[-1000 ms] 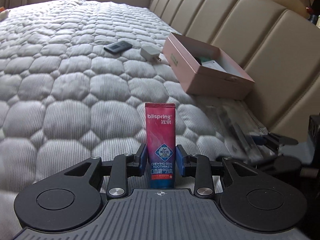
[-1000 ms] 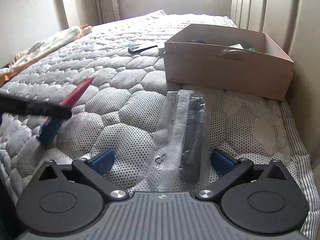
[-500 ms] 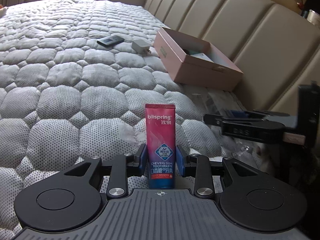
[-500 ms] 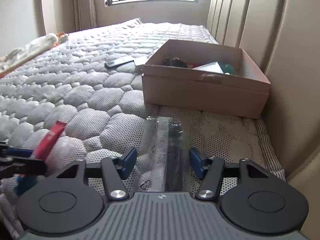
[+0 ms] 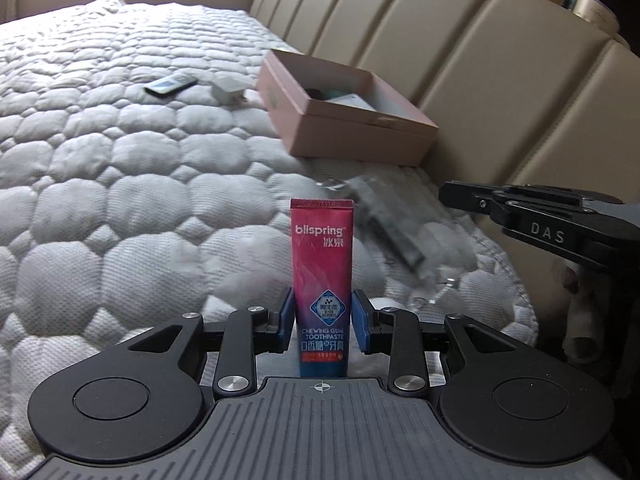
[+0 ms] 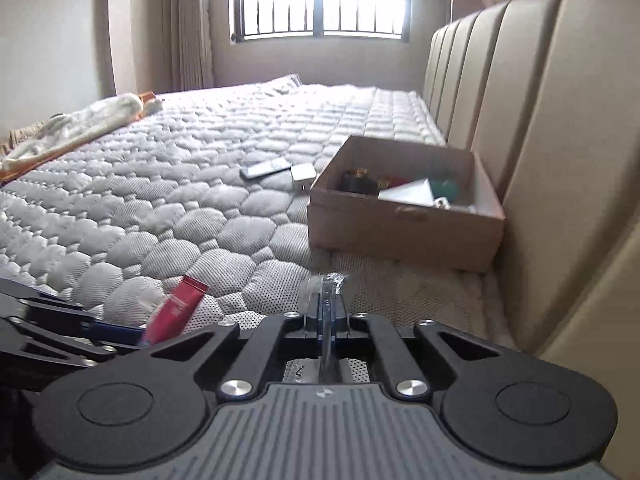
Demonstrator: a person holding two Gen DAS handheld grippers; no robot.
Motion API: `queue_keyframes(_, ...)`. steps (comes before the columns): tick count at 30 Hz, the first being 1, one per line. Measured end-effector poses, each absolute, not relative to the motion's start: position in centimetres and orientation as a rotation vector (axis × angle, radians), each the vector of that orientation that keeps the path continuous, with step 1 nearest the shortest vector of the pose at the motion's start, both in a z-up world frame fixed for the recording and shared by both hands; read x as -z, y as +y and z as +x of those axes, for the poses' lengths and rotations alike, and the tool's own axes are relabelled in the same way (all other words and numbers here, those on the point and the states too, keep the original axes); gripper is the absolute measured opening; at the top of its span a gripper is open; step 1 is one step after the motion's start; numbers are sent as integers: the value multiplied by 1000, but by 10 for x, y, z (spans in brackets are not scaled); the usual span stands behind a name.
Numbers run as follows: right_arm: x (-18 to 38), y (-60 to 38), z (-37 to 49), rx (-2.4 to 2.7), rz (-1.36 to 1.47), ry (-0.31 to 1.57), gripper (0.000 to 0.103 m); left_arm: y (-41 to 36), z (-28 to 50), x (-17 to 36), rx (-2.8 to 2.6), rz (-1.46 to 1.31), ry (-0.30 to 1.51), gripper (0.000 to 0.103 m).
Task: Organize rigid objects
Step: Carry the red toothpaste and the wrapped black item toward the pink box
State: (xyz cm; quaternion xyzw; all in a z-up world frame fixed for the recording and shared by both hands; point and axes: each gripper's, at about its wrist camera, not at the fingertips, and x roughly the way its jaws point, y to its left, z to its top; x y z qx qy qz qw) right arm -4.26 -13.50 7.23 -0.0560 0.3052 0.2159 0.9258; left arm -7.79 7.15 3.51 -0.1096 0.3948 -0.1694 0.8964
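The bed [image 6: 168,216] is carrying the open box [image 6: 404,236] against the headboard. Risk: the thin clear packet [image 6: 326,304] is likely slipping, because the right gripper [image 6: 326,326], having just been closing, is pinching only its film edge. The left gripper [image 5: 322,322] is grasping the toothpaste tube [image 5: 323,276] upright, half-open.

Upright red toothpaste tube [image 5: 322,280]; clear-wrapped comb [image 6: 326,312].
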Motion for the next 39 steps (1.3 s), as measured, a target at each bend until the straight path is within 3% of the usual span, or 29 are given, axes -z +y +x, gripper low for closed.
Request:
queue_keyframes(5, -69, -142, -51, -432, -162, 620, 5, 67, -83, -36, 361, -229, 820, 34)
queue_keyframes(7, -64, -142, -48, -447, -157, 643, 17, 71, -83, -36, 353, -236, 818, 34)
queue_keyframes(8, -61, -141, -46, -453, -154, 646, 31, 73, -83, -37, 348, -239, 816, 34)
queue_keyframes(9, -58, -139, -45, -451, -153, 640, 40, 75, -83, -37, 342, -242, 813, 34)
queue_keyframes(21, -14, -102, 6, -428, -200, 763, 39, 90, -90, -35, 325, -280, 812, 34)
queue_keyframes(23, -14, -102, 2, -438, -205, 764, 29, 92, -90, -34, 323, -287, 814, 34)
queue_keyframes(24, -16, -102, 0, -444, -208, 766, 23, 92, -90, -33, 322, -289, 815, 34)
queue_keyframes(26, -21, -103, -4, -451, -213, 764, 21, 91, -89, -32, 323, -289, 818, 34)
queue_keyframes(39, -97, -153, -56, -445, -95, 611, 20, 64, -66, -50, 430, -250, 819, 34)
